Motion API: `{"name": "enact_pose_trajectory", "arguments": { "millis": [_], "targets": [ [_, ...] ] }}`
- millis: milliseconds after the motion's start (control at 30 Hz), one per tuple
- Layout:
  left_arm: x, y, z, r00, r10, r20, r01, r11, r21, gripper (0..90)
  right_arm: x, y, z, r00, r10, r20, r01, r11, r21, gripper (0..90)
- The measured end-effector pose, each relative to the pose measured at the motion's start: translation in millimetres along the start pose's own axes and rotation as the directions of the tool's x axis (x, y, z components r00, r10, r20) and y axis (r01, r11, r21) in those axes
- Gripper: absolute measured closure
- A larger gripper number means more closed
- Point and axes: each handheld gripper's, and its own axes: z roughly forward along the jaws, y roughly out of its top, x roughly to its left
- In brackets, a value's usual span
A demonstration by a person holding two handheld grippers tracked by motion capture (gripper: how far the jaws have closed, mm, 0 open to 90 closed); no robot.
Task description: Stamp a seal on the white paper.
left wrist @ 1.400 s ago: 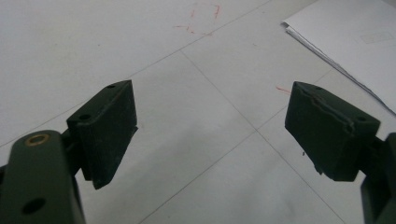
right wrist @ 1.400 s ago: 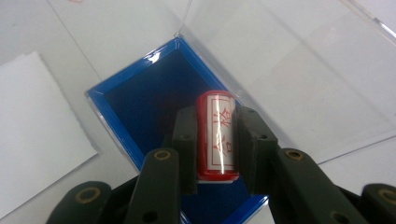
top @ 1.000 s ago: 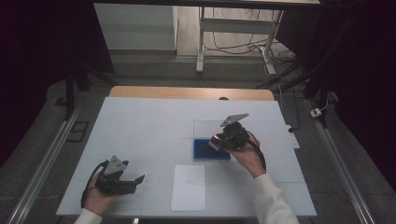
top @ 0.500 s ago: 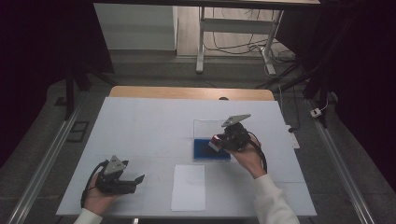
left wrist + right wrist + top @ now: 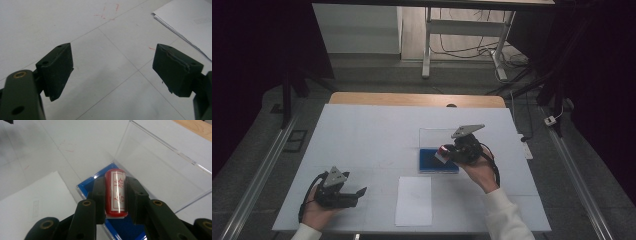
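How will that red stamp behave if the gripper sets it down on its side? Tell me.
The red stamp looks cylindrical, so on its side it would probably roll. Its glossy surface hints it may slip, though the right gripper clamps it on both sides. It appears rigid and small, likely light. Standing it on its flat end seems safer.

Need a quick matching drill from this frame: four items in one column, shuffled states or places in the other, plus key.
1. red stamp
2. left gripper
3. sheet of paper
4. blue case

A. flat on the table, near edge
B. clear lid raised
C. jaws apart, holding nothing
D. clamped between the jaws of the right gripper

Pairs: 1-D, 2-C, 3-A, 4-B
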Motion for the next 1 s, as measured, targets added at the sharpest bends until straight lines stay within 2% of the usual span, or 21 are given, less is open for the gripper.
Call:
{"name": "enact_pose_trajectory", "arguments": {
  "millis": [400,600,1000],
  "targets": [
    [0.1,-0.1,-0.2,1.0,0.0,0.0,0.0,1.0,0.0,16.9,15.7,-0.5,-11.9,0.9991,-0.033,-0.029,0.032,0.999,-0.015,70.0],
    [0.4,-0.3,0.0,1.0,0.001,-0.001,-0.001,1.0,0.002,16.9,21.7,-2.1,-11.9,0.9982,-0.043,-0.042,0.042,0.999,-0.008,70.0],
    [0.5,-0.5,0.1,1.0,0.001,-0.002,-0.001,1.0,0.003,17.0,41.0,1.6,-11.0,0.992,-0.091,-0.087,0.091,0.996,-0.015,70.0]
  ]
}}
